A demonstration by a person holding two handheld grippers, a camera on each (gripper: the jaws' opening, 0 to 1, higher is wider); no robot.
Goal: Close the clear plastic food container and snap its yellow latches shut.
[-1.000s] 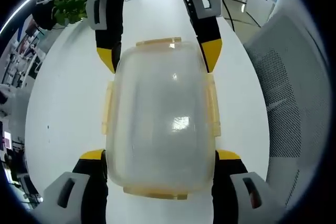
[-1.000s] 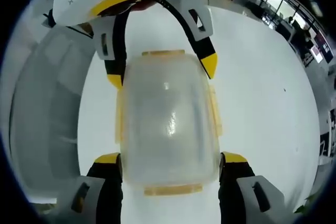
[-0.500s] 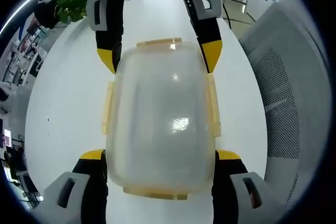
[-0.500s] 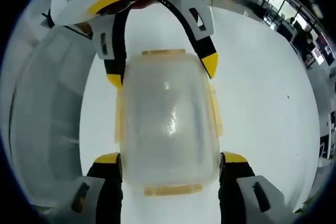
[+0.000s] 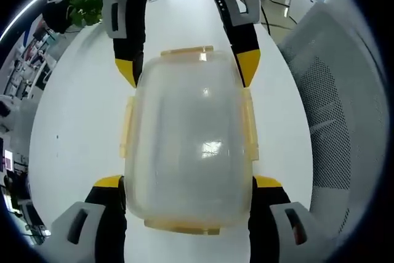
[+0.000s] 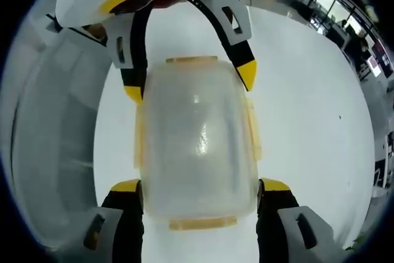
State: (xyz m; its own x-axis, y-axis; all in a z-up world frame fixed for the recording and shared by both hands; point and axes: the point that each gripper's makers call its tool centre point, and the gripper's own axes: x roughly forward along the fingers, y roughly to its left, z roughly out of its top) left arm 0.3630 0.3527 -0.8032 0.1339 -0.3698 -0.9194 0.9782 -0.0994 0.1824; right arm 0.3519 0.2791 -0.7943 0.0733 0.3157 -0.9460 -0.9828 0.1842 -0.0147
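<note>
The clear plastic food container (image 5: 188,140) with its lid on lies between both grippers over the white table (image 5: 80,109). Pale yellow latches sit on its far end (image 5: 186,49), near end (image 5: 183,227) and long sides (image 5: 127,127); I cannot tell whether they are snapped. My left gripper (image 5: 188,183) is shut on the near end, its yellow-tipped jaws pressing both sides. My right gripper (image 5: 186,67) clamps the far end. In the right gripper view the container (image 6: 196,140) looks the same, with my right gripper (image 6: 200,186) at the near end and my left gripper (image 6: 189,81) opposite.
A grey mesh chair (image 5: 345,121) stands beside the table, also seen as the chair (image 6: 49,127) in the right gripper view. A green plant (image 5: 83,4) sits at the table's far side. Office desks (image 6: 320,4) lie beyond the table edge.
Both grippers keep the same hold on the container. Only the background has slid a little, so the hands have drifted slightly.
</note>
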